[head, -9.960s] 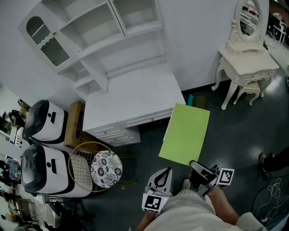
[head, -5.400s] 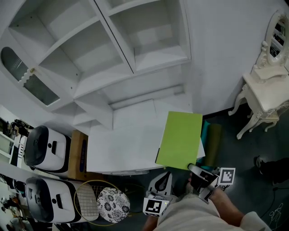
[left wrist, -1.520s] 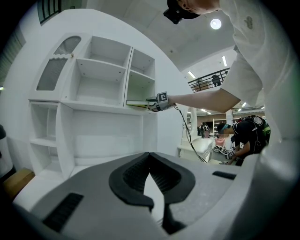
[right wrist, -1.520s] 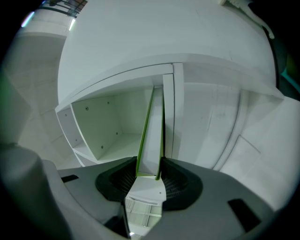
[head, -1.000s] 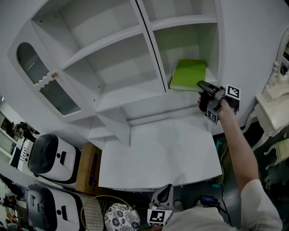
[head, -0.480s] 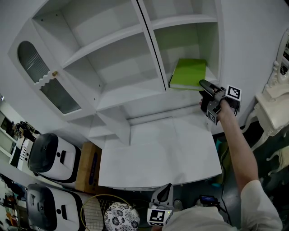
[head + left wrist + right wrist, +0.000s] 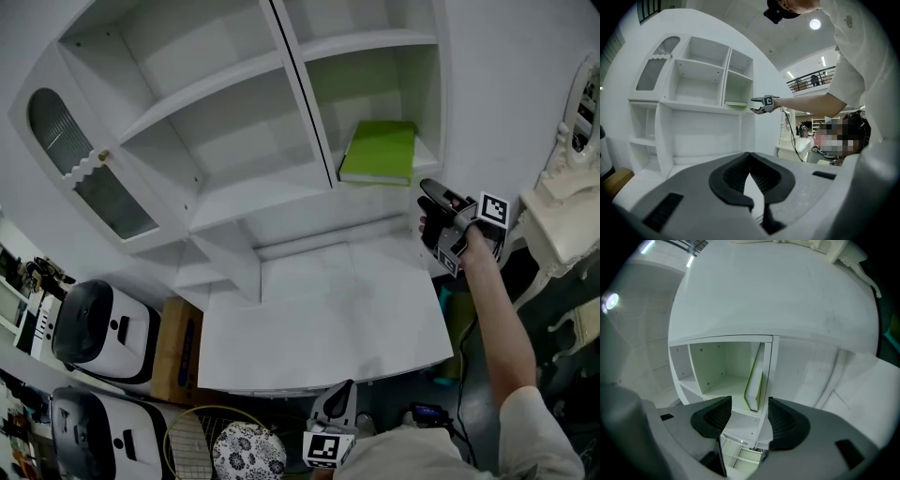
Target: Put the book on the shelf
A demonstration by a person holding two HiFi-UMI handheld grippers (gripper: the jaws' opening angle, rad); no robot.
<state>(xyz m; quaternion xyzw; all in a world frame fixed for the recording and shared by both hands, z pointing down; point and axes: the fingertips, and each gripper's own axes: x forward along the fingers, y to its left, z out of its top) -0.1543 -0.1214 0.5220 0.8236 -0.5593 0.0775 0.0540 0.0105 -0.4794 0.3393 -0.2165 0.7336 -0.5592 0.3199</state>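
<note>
The green book (image 7: 380, 152) lies flat on the board of the right-hand compartment of the white shelf unit (image 7: 309, 183). My right gripper (image 7: 429, 193) hangs just below and to the right of it, a short way off, held up on an outstretched arm. In the right gripper view its jaws (image 7: 749, 414) stand open and empty, with the book (image 7: 754, 379) framed between them at a distance. My left gripper (image 7: 342, 390) stays low by the person's body, its jaws (image 7: 749, 159) shut on nothing. The left gripper view also catches the book (image 7: 736, 103) and the right gripper (image 7: 761, 101) beside it.
A white desk top (image 7: 319, 319) spreads under the shelves. A glass-doored cabinet (image 7: 86, 171) is at the upper left. Two white appliances (image 7: 94, 323), a cardboard box (image 7: 178, 347) and a racket (image 7: 197, 441) sit at the lower left. A white dressing table (image 7: 567, 225) stands at the right.
The right gripper has opened, let go of the book and drawn back down and to the right. The book stays on the shelf. The left gripper has not moved.
</note>
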